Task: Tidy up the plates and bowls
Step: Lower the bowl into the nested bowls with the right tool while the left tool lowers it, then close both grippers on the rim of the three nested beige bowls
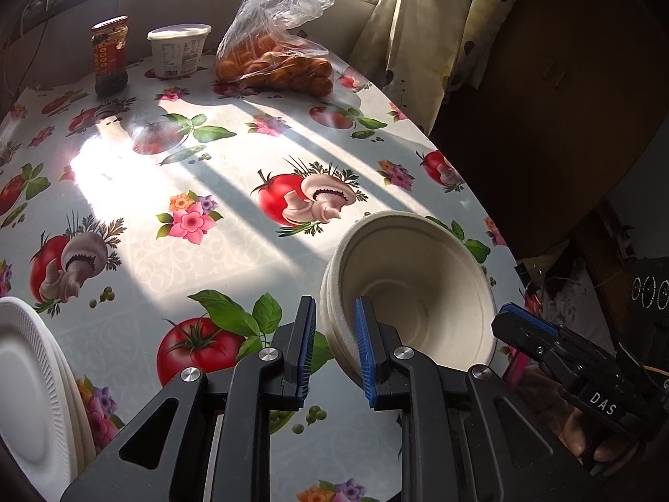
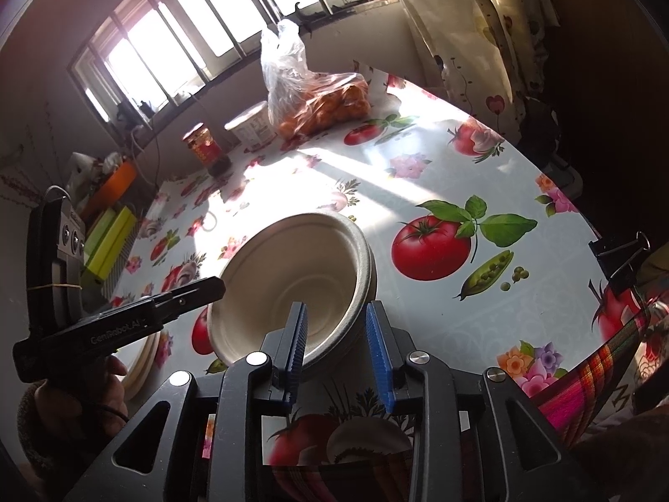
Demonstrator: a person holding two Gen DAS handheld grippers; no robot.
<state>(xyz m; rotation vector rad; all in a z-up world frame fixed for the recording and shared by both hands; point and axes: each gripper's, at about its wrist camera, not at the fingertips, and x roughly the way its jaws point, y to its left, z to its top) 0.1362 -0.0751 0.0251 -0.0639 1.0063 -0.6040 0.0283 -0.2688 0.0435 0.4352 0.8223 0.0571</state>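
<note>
A stack of beige paper bowls [image 1: 418,293] [image 2: 292,276] stands on the tablecloth with printed tomatoes [image 1: 167,209], near its right edge. My left gripper [image 1: 334,305] is open and straddles the stack's left rim. One pad is inside the bowl and the other stands off the outer wall. My right gripper [image 2: 336,309] is open too, straddling the near rim with gaps on both sides. Each view shows the other gripper's fingers [image 1: 522,322] [image 2: 200,288] beside the bowls. White foam plates [image 1: 29,376] lie stacked at the lower left.
At the table's far end stand a dark sauce jar [image 1: 109,56], a white tub [image 1: 177,50] and a plastic bag of oranges [image 1: 276,62]. A curtain [image 1: 418,21] hangs past the right edge. A binder clip [image 2: 619,255] holds the cloth.
</note>
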